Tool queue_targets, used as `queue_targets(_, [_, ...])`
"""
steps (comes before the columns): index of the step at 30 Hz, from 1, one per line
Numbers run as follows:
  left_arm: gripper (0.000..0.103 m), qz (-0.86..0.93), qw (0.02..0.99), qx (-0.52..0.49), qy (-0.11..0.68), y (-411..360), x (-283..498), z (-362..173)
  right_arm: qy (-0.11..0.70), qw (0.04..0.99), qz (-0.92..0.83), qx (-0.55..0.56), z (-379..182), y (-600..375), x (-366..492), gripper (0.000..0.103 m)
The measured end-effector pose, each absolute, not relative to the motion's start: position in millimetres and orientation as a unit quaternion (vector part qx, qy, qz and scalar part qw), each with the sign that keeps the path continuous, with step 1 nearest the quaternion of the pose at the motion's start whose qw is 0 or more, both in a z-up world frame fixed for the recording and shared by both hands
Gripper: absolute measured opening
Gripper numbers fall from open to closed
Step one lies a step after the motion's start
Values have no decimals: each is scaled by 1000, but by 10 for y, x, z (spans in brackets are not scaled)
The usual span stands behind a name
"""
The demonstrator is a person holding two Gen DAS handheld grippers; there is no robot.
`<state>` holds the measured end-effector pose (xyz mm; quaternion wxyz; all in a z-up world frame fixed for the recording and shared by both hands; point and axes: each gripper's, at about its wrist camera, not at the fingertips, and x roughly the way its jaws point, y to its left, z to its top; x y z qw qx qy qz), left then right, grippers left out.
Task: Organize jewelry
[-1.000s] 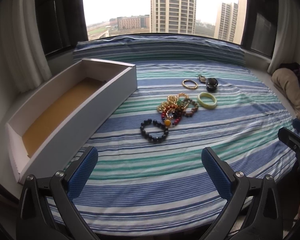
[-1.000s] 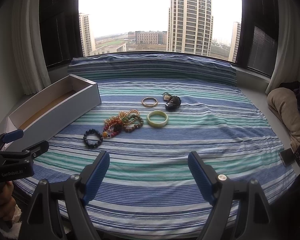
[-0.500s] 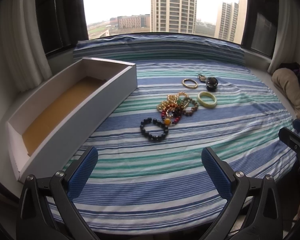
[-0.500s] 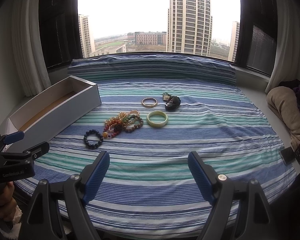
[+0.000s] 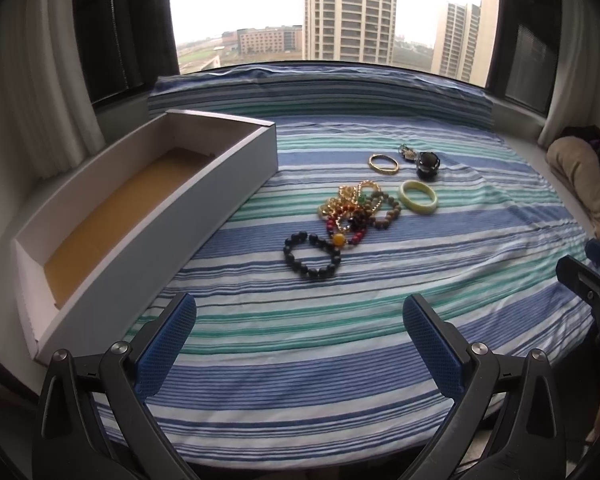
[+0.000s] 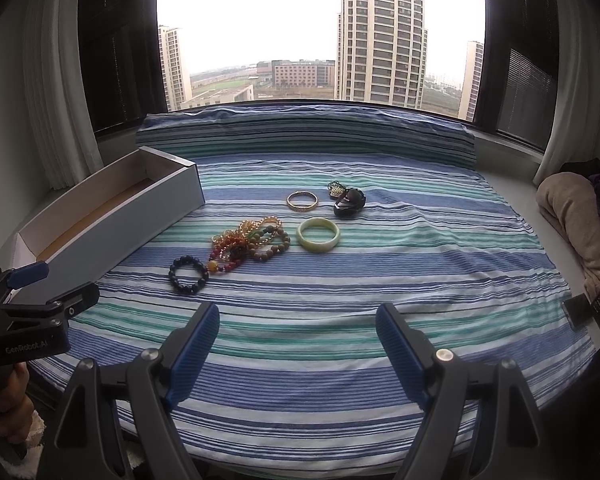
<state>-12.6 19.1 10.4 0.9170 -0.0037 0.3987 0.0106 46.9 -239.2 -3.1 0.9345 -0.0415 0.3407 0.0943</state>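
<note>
Jewelry lies on a striped cloth: a black bead bracelet, a tangled heap of gold and coloured bead bracelets, a pale green bangle, a gold bangle and a dark round piece. A long white box with a brown floor stands open at the left. My left gripper is open and empty, short of the black bracelet. My right gripper is open and empty, also near the cloth's front; the bracelet, heap and green bangle lie beyond it.
A striped bolster runs along the window at the back. A beige cushion and a dark phone-like object sit at the right edge. Curtains hang at both sides.
Both views have shifted only slightly. Nothing was taken hold of and the jewelry has not moved.
</note>
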Motion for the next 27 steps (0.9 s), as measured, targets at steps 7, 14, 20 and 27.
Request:
queue_targets(7, [103, 8, 915, -2, 403, 184, -83, 74, 343, 934, 96, -45, -38, -2378, 493, 82])
queue_targets(14, [103, 10, 915, 0, 402, 164, -93, 72, 345, 933, 95, -41, -54, -2396, 490, 82])
queue_targets(20, [103, 10, 914, 2, 405, 163, -93, 44, 348, 932, 95, -42, -67, -2394, 488, 82])
queue_targets(27, [103, 11, 913, 2, 407, 169, -90, 41, 348, 932, 96, -44, -67, -2378, 485, 82])
